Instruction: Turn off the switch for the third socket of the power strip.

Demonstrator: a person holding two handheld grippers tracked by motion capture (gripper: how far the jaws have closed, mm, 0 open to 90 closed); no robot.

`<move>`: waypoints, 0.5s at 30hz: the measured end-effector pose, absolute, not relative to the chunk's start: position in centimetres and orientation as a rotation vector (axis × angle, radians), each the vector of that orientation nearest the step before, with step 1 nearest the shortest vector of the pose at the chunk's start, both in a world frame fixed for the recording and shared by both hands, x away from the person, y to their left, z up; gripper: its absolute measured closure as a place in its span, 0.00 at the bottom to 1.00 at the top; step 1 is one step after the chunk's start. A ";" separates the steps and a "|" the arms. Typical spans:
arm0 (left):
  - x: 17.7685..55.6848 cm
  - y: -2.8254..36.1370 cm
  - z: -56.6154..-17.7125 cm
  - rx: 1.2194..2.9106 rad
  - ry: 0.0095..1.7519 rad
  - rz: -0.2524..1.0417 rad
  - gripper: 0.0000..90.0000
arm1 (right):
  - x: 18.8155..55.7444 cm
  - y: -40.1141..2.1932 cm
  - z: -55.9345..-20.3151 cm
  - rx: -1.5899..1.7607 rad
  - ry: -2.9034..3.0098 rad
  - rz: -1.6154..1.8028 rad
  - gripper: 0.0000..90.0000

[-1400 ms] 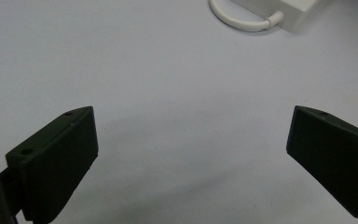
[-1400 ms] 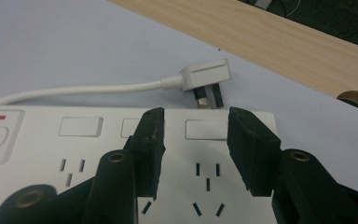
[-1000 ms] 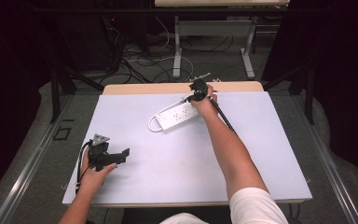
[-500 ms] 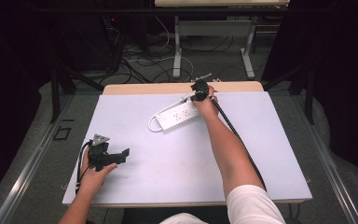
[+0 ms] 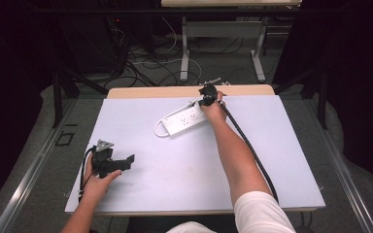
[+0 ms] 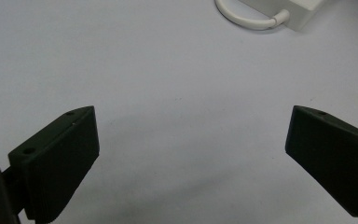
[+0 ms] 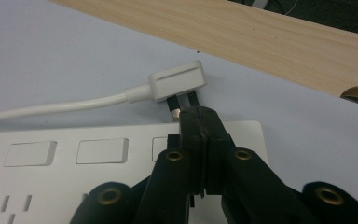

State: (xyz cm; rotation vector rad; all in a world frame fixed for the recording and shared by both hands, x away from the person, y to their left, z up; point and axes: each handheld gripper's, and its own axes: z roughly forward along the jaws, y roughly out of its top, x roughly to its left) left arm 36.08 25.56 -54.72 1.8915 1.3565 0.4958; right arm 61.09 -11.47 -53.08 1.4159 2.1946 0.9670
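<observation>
A white power strip [image 5: 182, 121] lies at the far middle of the table, its white cord [image 7: 51, 108] ending in a flat white plug [image 7: 177, 81] that lies beside the strip's end. My right gripper [image 5: 205, 93] hovers over that end. Its jaws have just been closing and now stand shut [image 7: 200, 114], the tips right against the plug's metal prongs; I see nothing clearly pinched between them. My left gripper [image 5: 128, 160] rests at the near left, its jaws wide open [image 6: 191, 140] over bare table, the strip's corner [image 6: 289, 9] and cord loop [image 6: 242, 18] farther off.
A pale mat [image 5: 272, 145] covers the table; a bare wooden strip [image 5: 175, 91] runs along its far edge, close behind the plug [image 7: 284, 37]. The right gripper's black cable [image 5: 250, 150] trails along the forearm across the right half.
</observation>
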 end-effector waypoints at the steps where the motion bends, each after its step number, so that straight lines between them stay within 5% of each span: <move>1: 36.1 25.6 -54.7 1.893 1.359 0.496 0.03 | 61.1 -11.3 -53.1 1.429 2.188 0.992 1.00; 15: 36.0 25.6 -54.7 1.896 1.366 0.497 0.03 | 60.9 -11.1 -53.1 1.432 2.190 0.957 1.00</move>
